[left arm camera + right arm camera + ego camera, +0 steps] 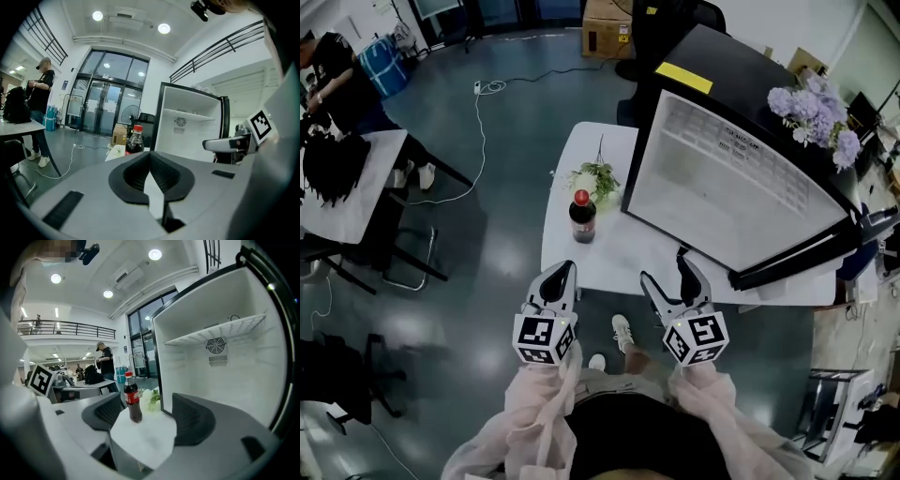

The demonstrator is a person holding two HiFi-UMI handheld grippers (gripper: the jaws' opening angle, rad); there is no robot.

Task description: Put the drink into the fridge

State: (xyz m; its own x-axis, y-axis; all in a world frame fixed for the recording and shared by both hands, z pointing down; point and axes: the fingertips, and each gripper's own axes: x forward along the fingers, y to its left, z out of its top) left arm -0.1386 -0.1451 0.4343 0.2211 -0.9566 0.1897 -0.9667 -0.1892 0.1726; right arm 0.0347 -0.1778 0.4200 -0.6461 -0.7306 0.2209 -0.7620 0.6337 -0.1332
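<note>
A cola bottle (pixel 582 216) with a red cap stands upright on the white table (pixel 619 258), left of the black mini fridge (pixel 741 187). The fridge stands open, showing its white inside and a wire shelf (pixel 220 329). My left gripper (pixel 560 281) is at the table's near edge, shut with nothing between its pads, and the bottle (pixel 134 140) stands ahead of it. My right gripper (pixel 670 278) is open and empty, just in front of the fridge opening. In the right gripper view the bottle (pixel 132 399) shows between the jaws but well beyond the gripper (pixel 146 404).
A small bunch of white flowers (pixel 595 178) lies behind the bottle. Purple flowers (pixel 814 112) sit on top of the fridge. The open fridge door's edge (pixel 792 255) juts out at the right. A person works at another table (pixel 352 178) far left; a cable (pixel 478 122) runs across the floor.
</note>
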